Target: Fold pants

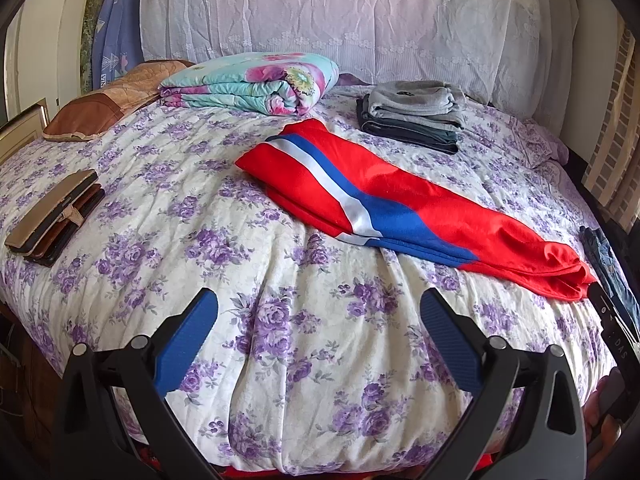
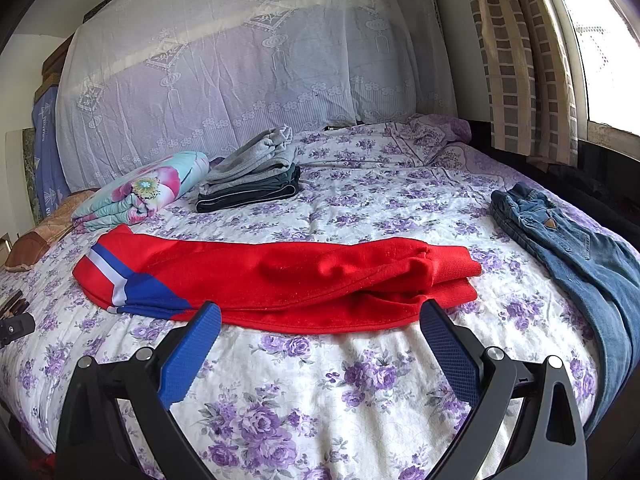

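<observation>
Red pants (image 1: 420, 208) with a blue and white stripe lie folded lengthwise across the flowered bedspread (image 1: 248, 264), also in the right wrist view (image 2: 280, 280). My left gripper (image 1: 318, 300) is open and empty, hovering over the bedspread in front of the pants. My right gripper (image 2: 320, 314) is open and empty, its fingertips just at the pants' near edge, close to the waistband end (image 2: 452, 276).
A pile of folded grey and dark clothes (image 1: 412, 114) (image 2: 252, 176) and a folded flowered quilt (image 1: 256, 84) lie near the headboard. Blue jeans (image 2: 580, 256) lie at the bed's right edge. Wallets or cases (image 1: 52, 216) lie at the left.
</observation>
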